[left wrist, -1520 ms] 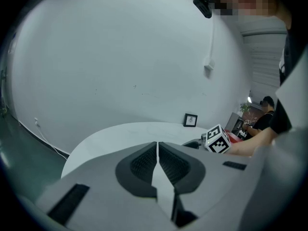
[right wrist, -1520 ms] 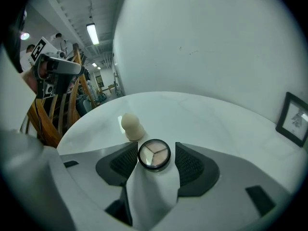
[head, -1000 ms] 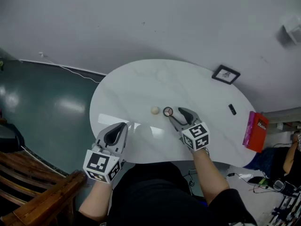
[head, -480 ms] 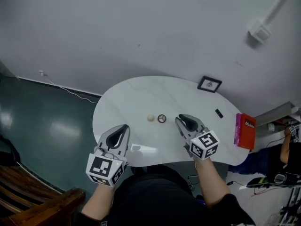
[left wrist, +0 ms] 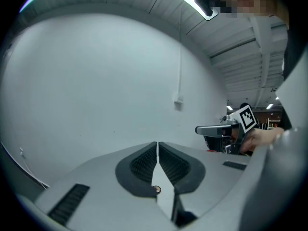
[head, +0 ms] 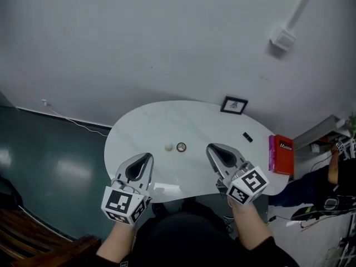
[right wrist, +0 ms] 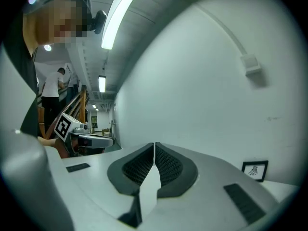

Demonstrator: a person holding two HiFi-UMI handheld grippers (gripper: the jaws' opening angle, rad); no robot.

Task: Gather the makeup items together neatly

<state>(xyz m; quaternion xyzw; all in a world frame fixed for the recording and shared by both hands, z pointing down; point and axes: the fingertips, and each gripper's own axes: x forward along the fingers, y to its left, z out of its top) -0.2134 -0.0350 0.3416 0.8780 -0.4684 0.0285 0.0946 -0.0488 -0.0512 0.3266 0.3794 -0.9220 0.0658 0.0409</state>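
Ball (head: 168,147), frame (head: 234,105): head view; right gripper view, frame only.

Open tabletop (head: 139,138) — red box (head: 281,154) (right edge)

A white table (head: 146,128) with faint grey marbling is set against a dark teal floor (head: 50,154) and a pale grey wall (head: 167,38). Near the table's middle, a cream ball (head: 168,147) lies beside a dark-rimmed disc (head: 181,147), its centre possibly pinkish. At the table's far edge stands a black-framed picture (head: 234,105). At its right end are a small black item (head: 247,137) and a red box (head: 281,154).
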